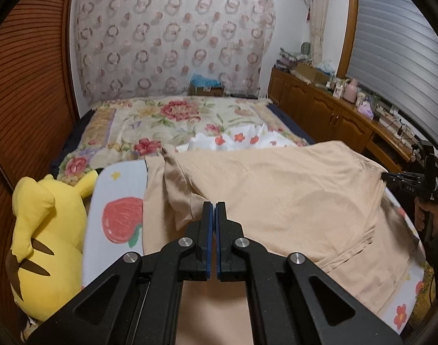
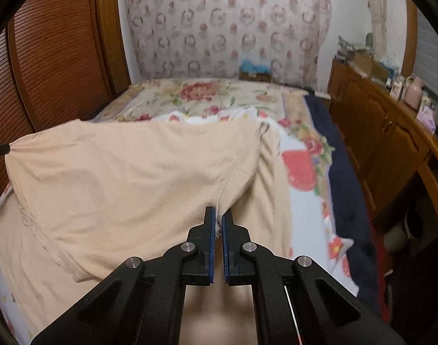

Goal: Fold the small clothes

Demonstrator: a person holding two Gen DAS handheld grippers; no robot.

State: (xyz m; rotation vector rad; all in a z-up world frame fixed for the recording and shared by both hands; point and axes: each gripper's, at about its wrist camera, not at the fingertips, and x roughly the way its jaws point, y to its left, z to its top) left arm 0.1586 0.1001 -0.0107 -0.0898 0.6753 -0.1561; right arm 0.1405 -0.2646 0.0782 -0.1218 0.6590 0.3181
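The plain beige, thin cotton garment point(image 1: 276, 189) is lifted above the floral-quilted bed point(image 1: 167, 120), stretched between both hands and sagging in the middle. The left gripper point(image 1: 214, 205) has its fingers pinched shut on one bunched edge; the right gripper point(image 2: 219, 215) has its fingers clamped narrow on a gathered fold. It looks light, limp and unslippery; hems and corners should be the surest holds.

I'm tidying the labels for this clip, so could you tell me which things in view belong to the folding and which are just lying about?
Part of the job:
beige garment
left gripper
right gripper

Just lying about:
yellow plush toy
floral bedspread
wooden cabinet
patterned curtain
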